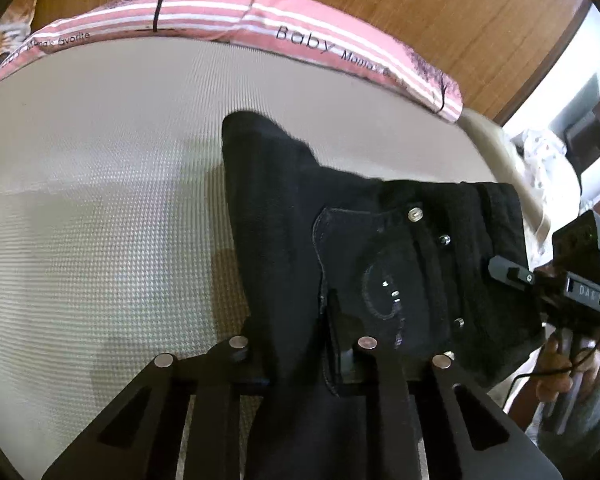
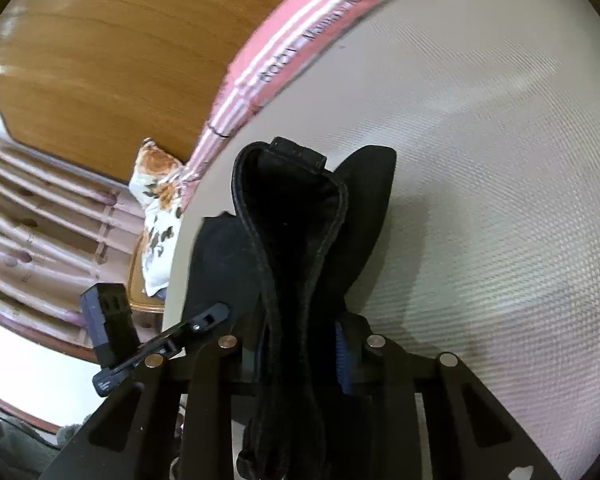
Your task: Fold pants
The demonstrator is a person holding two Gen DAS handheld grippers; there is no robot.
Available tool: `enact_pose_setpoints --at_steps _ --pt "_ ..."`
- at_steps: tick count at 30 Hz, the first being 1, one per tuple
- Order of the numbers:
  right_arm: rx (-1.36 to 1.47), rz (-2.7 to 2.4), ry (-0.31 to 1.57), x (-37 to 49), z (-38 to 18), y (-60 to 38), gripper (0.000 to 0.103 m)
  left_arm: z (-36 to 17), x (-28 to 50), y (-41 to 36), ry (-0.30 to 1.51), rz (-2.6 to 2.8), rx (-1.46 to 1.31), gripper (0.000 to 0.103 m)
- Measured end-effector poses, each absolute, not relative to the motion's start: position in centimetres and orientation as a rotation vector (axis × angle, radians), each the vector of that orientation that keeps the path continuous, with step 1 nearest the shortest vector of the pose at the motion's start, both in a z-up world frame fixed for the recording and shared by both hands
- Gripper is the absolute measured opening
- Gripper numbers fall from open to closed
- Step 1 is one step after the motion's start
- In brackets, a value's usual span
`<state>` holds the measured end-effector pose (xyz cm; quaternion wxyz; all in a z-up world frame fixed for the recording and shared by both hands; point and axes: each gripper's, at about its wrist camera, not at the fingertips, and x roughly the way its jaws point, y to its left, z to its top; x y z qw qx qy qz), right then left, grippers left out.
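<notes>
The black pants [image 1: 380,264] hang above a beige textured mattress [image 1: 100,200], waist part with a pocket and metal rivets facing the left wrist view. My left gripper [image 1: 300,356] is shut on the pants' fabric near the pocket. My right gripper [image 1: 508,276] shows at the right edge of that view, shut on the waistband's far side. In the right wrist view the right gripper [image 2: 300,344] is shut on a bunched fold of the pants [image 2: 296,240], lifted over the mattress [image 2: 500,160]. The left gripper [image 2: 204,320] shows at the left there, holding the fabric.
A pink striped pillow [image 1: 260,20] lies along the mattress's far edge against a wooden headboard [image 1: 420,8]. A floral cushion [image 2: 160,208] and curtains [image 2: 40,220] lie beyond the mattress's edge. A person's hand [image 1: 560,368] holds the right gripper's handle.
</notes>
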<state>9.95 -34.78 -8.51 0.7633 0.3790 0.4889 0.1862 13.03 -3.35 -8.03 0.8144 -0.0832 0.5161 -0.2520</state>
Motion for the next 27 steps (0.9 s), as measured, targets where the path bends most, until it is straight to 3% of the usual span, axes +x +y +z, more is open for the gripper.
enact_pose_setpoints --at_steps 27 --pt "0.763 0.49 1.097 24.3 -8.5 -24.2 0.023 -5.1 23.0 6.0 0.967 -0.362 -0.149 0.019"
